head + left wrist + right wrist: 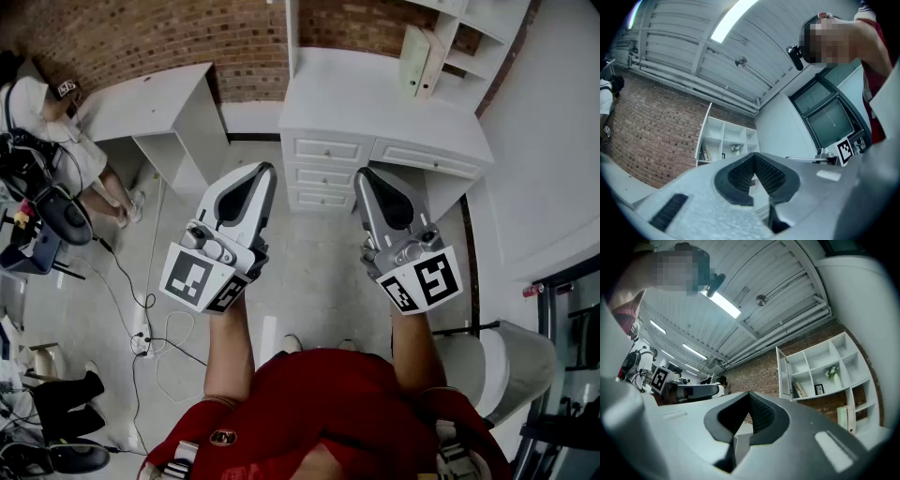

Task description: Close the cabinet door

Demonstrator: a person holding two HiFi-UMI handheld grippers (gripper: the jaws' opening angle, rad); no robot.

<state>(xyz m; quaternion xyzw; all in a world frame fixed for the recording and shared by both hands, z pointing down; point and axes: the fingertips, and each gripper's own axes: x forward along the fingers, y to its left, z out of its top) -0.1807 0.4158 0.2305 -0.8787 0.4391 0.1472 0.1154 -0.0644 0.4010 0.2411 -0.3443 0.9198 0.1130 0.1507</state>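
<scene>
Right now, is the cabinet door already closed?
No, in the right gripper view the cabinet door stands swung out at the left of the white shelf unit.

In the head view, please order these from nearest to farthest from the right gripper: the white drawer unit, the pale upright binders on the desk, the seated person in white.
1. White drawer unit, just ahead of the right gripper.
2. Pale upright binders, farther back on the white desk, right side.
3. Seated person in white, far left.
</scene>
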